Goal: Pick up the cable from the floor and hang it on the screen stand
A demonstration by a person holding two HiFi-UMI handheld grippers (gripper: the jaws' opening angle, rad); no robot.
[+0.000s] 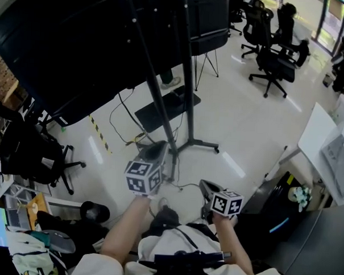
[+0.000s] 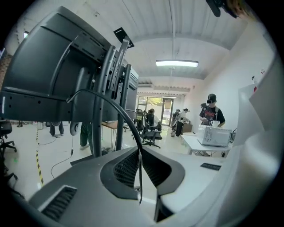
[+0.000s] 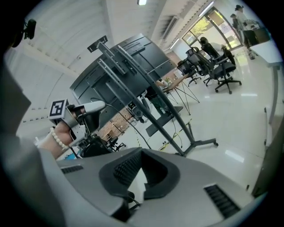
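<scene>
The screen stand (image 1: 189, 72) rises on two dark poles from a base (image 1: 201, 145) on the pale floor and carries a big black screen (image 1: 67, 50). My left gripper (image 1: 158, 150) is raised close to the poles and shut on a thin black cable (image 2: 119, 111). The cable arches from between the jaws up and left toward the stand's frame (image 2: 111, 75). My right gripper (image 1: 206, 190) hangs lower and to the right, shut with nothing in it. From the right gripper view (image 3: 141, 154), the left gripper (image 3: 91, 107) shows beside the stand (image 3: 146, 91).
A black floor plate (image 1: 167, 108) and loose wires (image 1: 123, 116) lie behind the stand. Office chairs stand at the left (image 1: 32, 151) and far right (image 1: 272, 61). A white desk (image 1: 320, 137) is at the right. Striped tape (image 1: 98, 133) marks the floor.
</scene>
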